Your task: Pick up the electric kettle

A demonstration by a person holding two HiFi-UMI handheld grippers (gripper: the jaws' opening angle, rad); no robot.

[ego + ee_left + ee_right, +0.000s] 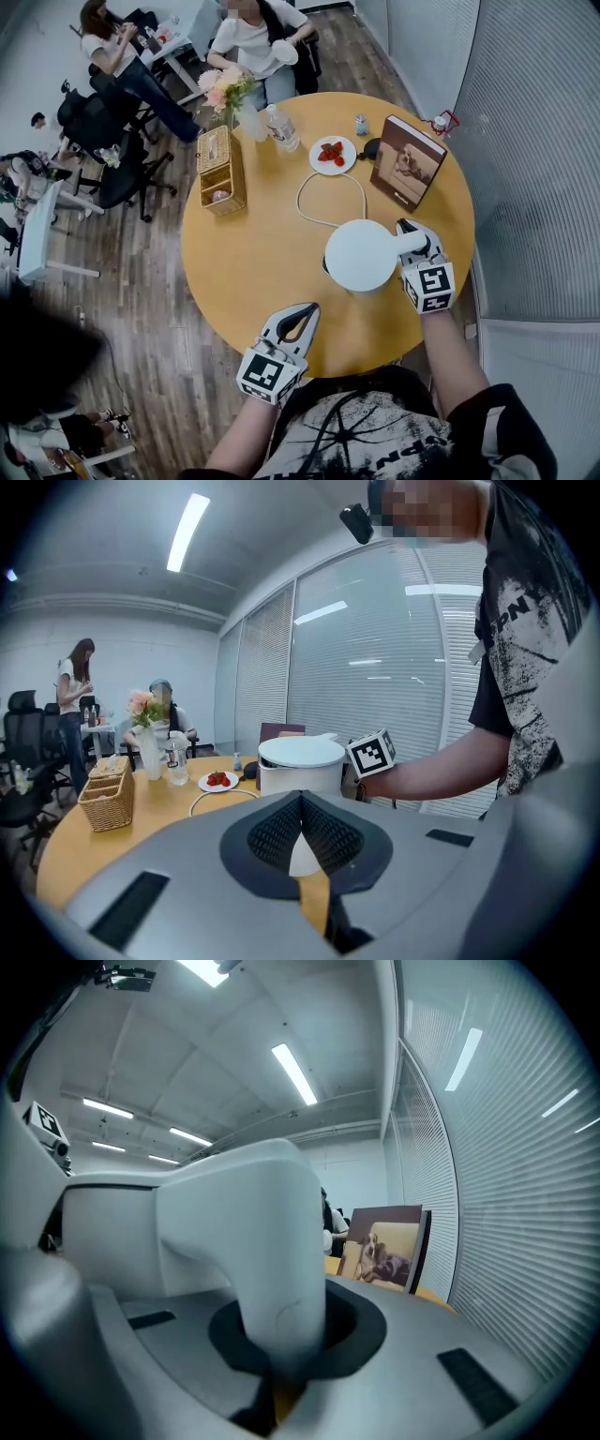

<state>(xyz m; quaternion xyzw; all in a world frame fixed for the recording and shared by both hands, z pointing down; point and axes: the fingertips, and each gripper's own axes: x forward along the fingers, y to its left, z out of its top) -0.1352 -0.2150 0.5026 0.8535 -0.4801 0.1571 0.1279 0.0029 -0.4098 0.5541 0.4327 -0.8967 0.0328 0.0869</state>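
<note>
Office room, round wooden desk (244,272). The electric kettle (361,255) stands on the desk right of centre, in front of me. My right tongs (410,234) are clamped on its handle (272,1260), so the grasp looks done and the lift not yet. My left tongs (302,317) are pinched together and empty at the near desk edge. Next, I judge: raise it straight up, keep it level, and watch the white cord (330,178) looped behind.

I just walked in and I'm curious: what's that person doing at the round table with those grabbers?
A person holds a gripper in each hand. The right gripper is shut on the handle of the white electric kettle, which stands on the yellow table, not yet lifted. The left gripper hovers shut and empty near the table's edge.
</note>
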